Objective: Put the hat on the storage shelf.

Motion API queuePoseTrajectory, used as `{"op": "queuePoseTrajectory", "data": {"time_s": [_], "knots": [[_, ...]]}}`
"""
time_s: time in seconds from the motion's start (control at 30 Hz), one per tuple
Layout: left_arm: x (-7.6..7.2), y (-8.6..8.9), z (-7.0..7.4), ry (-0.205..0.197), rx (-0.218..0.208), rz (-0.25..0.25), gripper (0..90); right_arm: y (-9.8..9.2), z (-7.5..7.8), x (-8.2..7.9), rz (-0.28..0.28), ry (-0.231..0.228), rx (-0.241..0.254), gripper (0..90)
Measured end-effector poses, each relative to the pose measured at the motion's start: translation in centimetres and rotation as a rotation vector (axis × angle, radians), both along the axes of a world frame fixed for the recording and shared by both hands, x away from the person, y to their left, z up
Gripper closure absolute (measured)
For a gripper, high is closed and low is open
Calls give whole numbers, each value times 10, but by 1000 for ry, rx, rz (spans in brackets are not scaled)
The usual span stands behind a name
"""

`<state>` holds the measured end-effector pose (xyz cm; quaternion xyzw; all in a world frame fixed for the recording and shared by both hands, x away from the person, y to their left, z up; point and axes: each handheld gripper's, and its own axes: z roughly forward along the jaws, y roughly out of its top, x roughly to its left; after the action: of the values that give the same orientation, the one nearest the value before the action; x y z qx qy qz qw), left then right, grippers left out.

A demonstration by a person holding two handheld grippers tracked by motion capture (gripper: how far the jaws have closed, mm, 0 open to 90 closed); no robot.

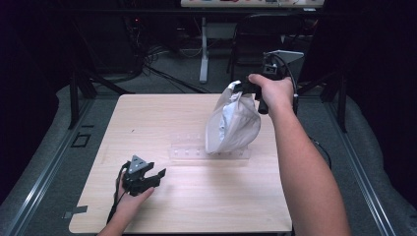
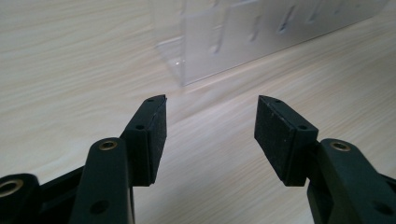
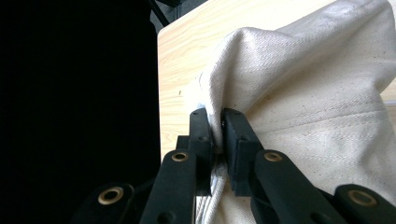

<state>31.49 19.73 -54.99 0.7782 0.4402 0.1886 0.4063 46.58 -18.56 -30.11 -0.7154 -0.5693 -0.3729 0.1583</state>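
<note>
Holding the cloth bag (image 1: 232, 123) aloft over the clear rack (image 1: 196, 151) at mid-table, my right gripper (image 3: 217, 135) pinches its top fold. My left gripper (image 2: 210, 126) rests spread and empty at near left. Lifting looks done; I judge placing remains.

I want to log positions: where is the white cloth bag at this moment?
In the high view the cloth bag hangs right of the table's centre, pinched at its top by the right gripper, its bottom at the clear plastic rack.
</note>
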Motion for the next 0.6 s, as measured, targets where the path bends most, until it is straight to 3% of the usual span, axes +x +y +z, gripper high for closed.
{"op": "queuePoseTrajectory", "data": {"time_s": [0.17, 0.33, 0.6], "knots": [[2, -42, 18, -69, -7, -86, 442, 2, 1, -1, 6, -1, 1, 826], [7, -80, 31, -114, -16, -144, 424, 3, 2, -2, 6, -4, -5, 826], [13, -126, 39, -165, 1, -180, 365, 2, 3, -3, 24, -3, 3, 825]]}}
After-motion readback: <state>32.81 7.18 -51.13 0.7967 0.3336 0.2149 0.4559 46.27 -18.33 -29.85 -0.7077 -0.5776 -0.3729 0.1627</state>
